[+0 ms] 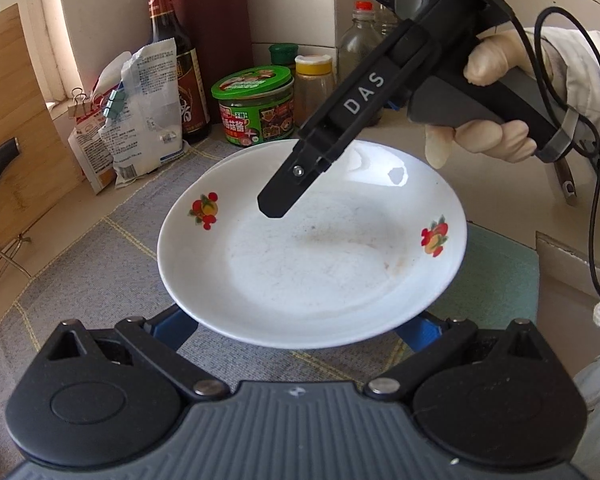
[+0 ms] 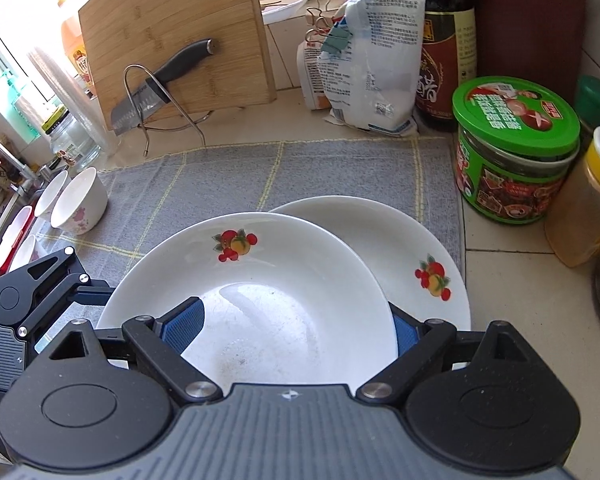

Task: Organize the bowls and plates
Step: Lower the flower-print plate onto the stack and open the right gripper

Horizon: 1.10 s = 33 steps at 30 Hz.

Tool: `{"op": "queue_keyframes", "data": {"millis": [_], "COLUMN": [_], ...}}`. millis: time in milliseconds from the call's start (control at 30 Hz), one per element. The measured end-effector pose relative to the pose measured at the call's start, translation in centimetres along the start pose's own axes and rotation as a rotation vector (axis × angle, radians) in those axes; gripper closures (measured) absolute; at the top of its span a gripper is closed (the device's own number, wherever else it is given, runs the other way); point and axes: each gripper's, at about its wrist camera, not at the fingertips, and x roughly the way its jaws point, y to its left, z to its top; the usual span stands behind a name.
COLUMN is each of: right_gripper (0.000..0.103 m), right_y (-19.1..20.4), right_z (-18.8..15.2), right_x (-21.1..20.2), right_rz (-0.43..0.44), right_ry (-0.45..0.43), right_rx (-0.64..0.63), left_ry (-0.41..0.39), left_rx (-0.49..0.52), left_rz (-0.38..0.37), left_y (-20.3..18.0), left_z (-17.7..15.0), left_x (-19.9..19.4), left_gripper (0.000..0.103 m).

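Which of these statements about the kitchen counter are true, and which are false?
1. Two fruit-printed plates, the upper plate and the lower plate, overlap on the grey cloth. True.
2. The green-lidded jar lies on its side. False: it stands upright.
3. A knife rests in a wire stand in front of the cutting board. True.
4. The left gripper and the right gripper are both shut. False: both are open.
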Motion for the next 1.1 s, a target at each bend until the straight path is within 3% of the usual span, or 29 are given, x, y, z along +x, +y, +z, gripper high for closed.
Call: {"op": "queue_keyframes", "data": {"millis": [1100], "right_gripper": [0.008], "right_y": [-2.8], "right_z": [-1.2], "right_x": [-0.9], "right_rz": [-0.020], "right_ry": [-0.007], "right_rx": [0.079], "left_ry": [0.051], "left_rx": [-0.021], "left_rz": [-0.011], "left_y": [0.8], "left_z": [1.5], "left_x": [2.9], "left_gripper": [0.002]}}
